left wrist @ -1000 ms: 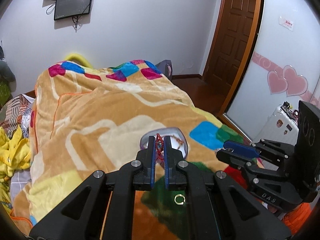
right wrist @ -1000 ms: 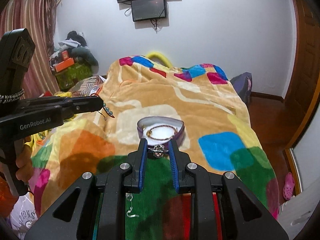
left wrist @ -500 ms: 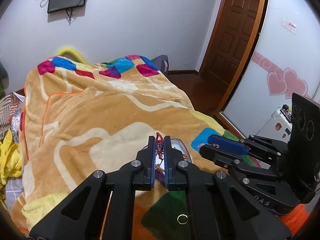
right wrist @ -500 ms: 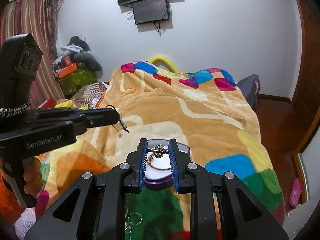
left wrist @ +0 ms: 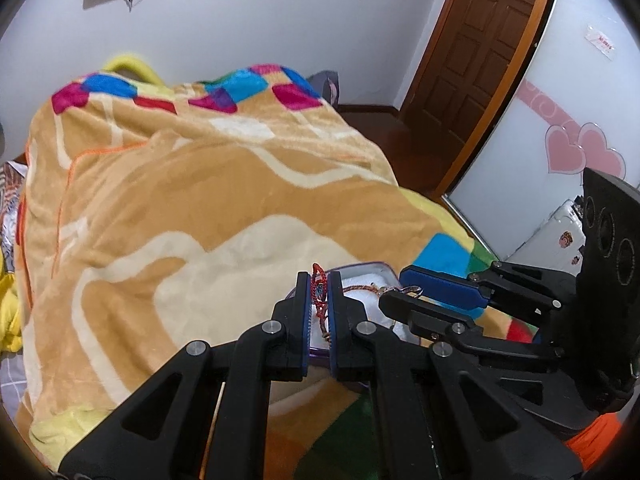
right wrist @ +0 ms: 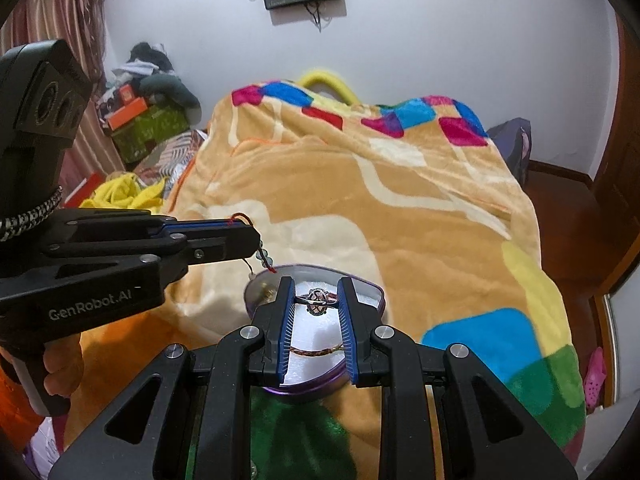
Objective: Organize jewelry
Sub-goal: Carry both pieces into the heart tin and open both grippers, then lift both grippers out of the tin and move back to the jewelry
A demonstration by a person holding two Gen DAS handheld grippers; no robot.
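My left gripper (left wrist: 319,288) is shut on a red cord bracelet (left wrist: 318,294) with small beads; in the right wrist view it (right wrist: 256,240) hangs over the left rim of the box. My right gripper (right wrist: 316,294) is shut on a silver ring (right wrist: 317,298) and holds it over the purple heart-shaped jewelry box (right wrist: 372,286) with white lining. A brown braided bracelet (right wrist: 316,350) lies inside the box. The box also shows in the left wrist view (left wrist: 360,270), with the right gripper (left wrist: 400,292) above it.
The box rests on a bed covered by an orange blanket (right wrist: 400,208) with coloured patches. Clothes and boxes (right wrist: 140,120) are piled at the left. A brown door (left wrist: 480,52) and a white wardrobe panel with pink hearts (left wrist: 560,152) stand at the right.
Both grippers have moved forward over the bed to the jewelry box. The loose rings on the green patch have dropped out of view below the grippers.
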